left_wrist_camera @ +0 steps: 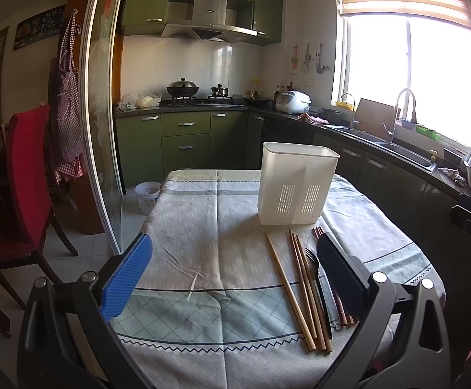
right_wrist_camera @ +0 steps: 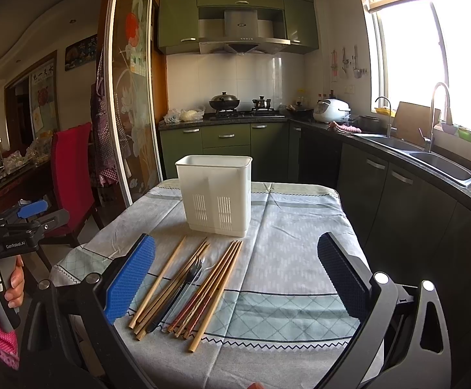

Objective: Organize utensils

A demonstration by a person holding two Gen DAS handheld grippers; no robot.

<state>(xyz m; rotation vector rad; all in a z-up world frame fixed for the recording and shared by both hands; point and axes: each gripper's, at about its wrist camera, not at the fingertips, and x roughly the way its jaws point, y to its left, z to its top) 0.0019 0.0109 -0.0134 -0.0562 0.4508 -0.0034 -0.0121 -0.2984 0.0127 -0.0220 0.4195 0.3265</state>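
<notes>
A white plastic utensil holder (left_wrist_camera: pixel 297 186) (right_wrist_camera: pixel 215 194) stands upright on the cloth-covered table (left_wrist_camera: pixel 203 227) (right_wrist_camera: pixel 293 246). In front of it lie several wooden chopsticks (left_wrist_camera: pixel 289 288) (right_wrist_camera: pixel 219 278) with a black fork (left_wrist_camera: pixel 313 265) (right_wrist_camera: pixel 190 278) and a clear plastic fork (right_wrist_camera: pixel 208 267) among them. My left gripper (left_wrist_camera: pixel 235 269) hovers open above the near table, the utensils under its right finger. My right gripper (right_wrist_camera: pixel 237 272) is open too, held over the chopsticks' right side. The left gripper (right_wrist_camera: pixel 25 223) also shows at the right wrist view's left edge, held by a hand.
A red-covered chair (left_wrist_camera: pixel 25 188) (right_wrist_camera: pixel 70 175) stands left of the table beside a sliding glass door (left_wrist_camera: pixel 102 113). A small white bin (left_wrist_camera: pixel 147 196) sits on the floor. Dark counters with a sink (right_wrist_camera: pixel 439 162) run along the right.
</notes>
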